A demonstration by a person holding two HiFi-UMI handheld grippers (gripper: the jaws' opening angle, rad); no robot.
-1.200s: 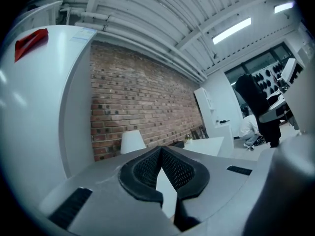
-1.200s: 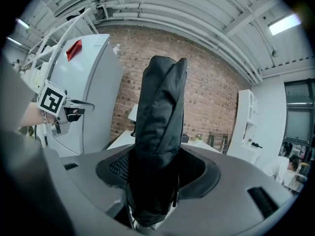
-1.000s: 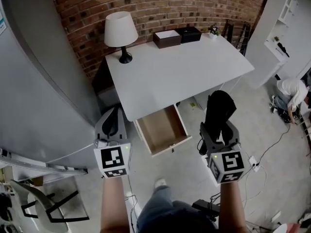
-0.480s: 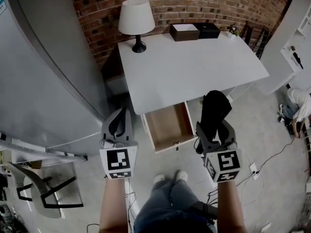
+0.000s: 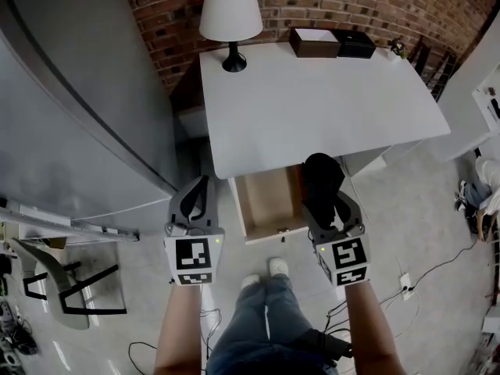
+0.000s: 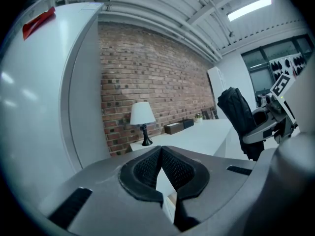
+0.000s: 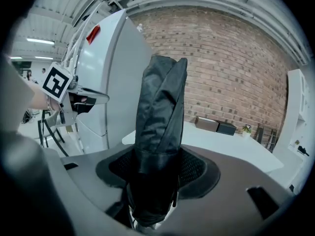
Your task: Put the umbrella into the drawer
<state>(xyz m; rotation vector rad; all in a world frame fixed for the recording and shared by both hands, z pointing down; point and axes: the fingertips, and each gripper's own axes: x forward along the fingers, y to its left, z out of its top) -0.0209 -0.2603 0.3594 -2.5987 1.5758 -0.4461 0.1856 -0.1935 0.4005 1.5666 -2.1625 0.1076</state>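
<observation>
A folded black umbrella (image 5: 321, 184) stands upright in my right gripper (image 5: 326, 204), which is shut on it; in the right gripper view the umbrella (image 7: 160, 127) fills the middle between the jaws. It hangs at the right front corner of the open drawer (image 5: 269, 203), a light wooden box pulled out under the white desk (image 5: 320, 104). My left gripper (image 5: 195, 201) is shut and holds nothing, left of the drawer; its jaws meet at the tips (image 6: 161, 154). The right gripper with the umbrella (image 6: 241, 117) shows in the left gripper view.
A white lamp (image 5: 231, 14) stands at the desk's back left, two small boxes (image 5: 331, 43) at the back. A large grey cabinet (image 5: 70, 123) is on the left, a brick wall behind. A chair (image 5: 55, 291) is at the lower left. Cables (image 5: 426, 268) lie on the floor.
My right gripper with the umbrella has moved left, from right of the drawer to its right front corner. The view has shifted toward the desk. The left gripper stayed shut.
</observation>
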